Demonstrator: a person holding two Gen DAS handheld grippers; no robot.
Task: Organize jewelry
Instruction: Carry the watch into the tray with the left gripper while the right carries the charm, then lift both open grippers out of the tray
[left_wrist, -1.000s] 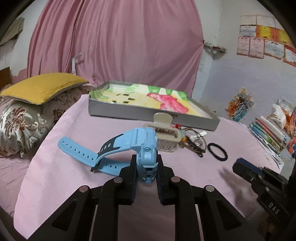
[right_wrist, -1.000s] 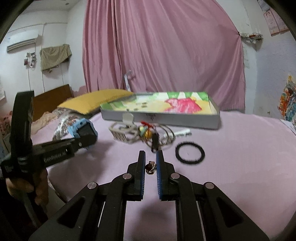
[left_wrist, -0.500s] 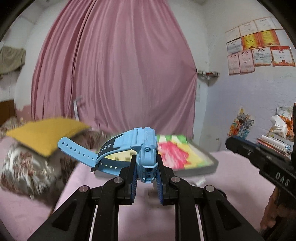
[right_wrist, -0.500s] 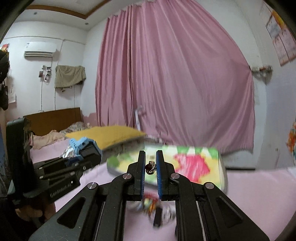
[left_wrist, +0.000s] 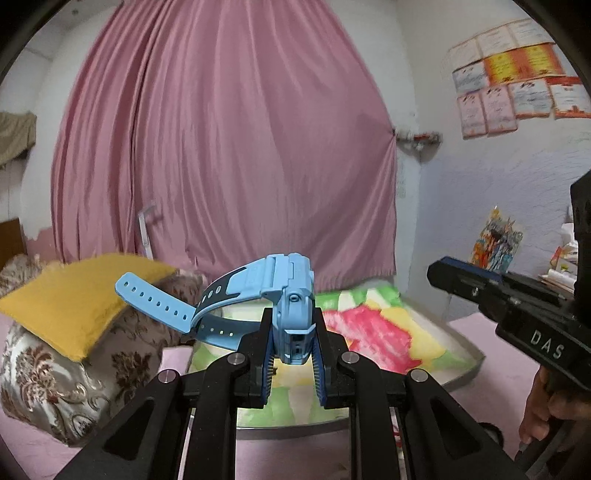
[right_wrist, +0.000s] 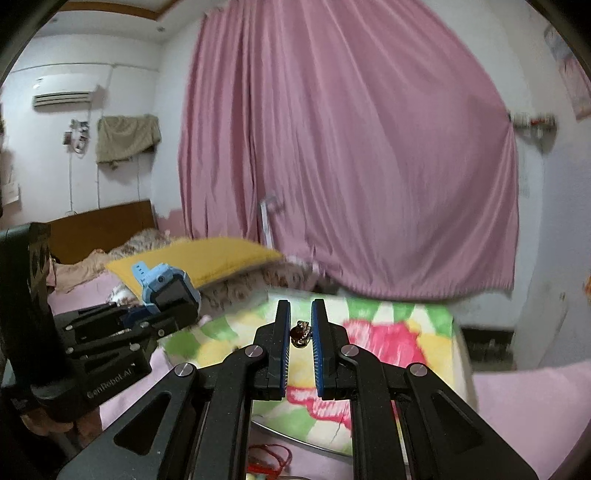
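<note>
My left gripper (left_wrist: 293, 332) is shut on a light blue watch (left_wrist: 288, 295), whose straps trail off to the left. It hangs over the near part of a flat tray (left_wrist: 461, 373) lined with a bright floral pattern. My right gripper (right_wrist: 300, 325) is shut on a small dark red ring (right_wrist: 300, 334), also above the tray (right_wrist: 406, 347). In the right wrist view the left gripper (right_wrist: 162, 314) shows at the left with the watch (right_wrist: 166, 284). In the left wrist view the right gripper's body (left_wrist: 509, 306) reaches in from the right, a hand (left_wrist: 546, 410) beneath it.
The tray lies on a pink bedspread (right_wrist: 535, 391). A yellow pillow (left_wrist: 70, 291) rests on a floral cushion (left_wrist: 74, 369) to the left. A pink curtain (left_wrist: 221, 147) hangs behind. Some red jewelry (right_wrist: 269, 458) lies just below the tray's near edge.
Both grippers rose and moved forward from over the loose jewelry to above the tray, each keeping its hold. The hair clip and black ring dropped out of view.
</note>
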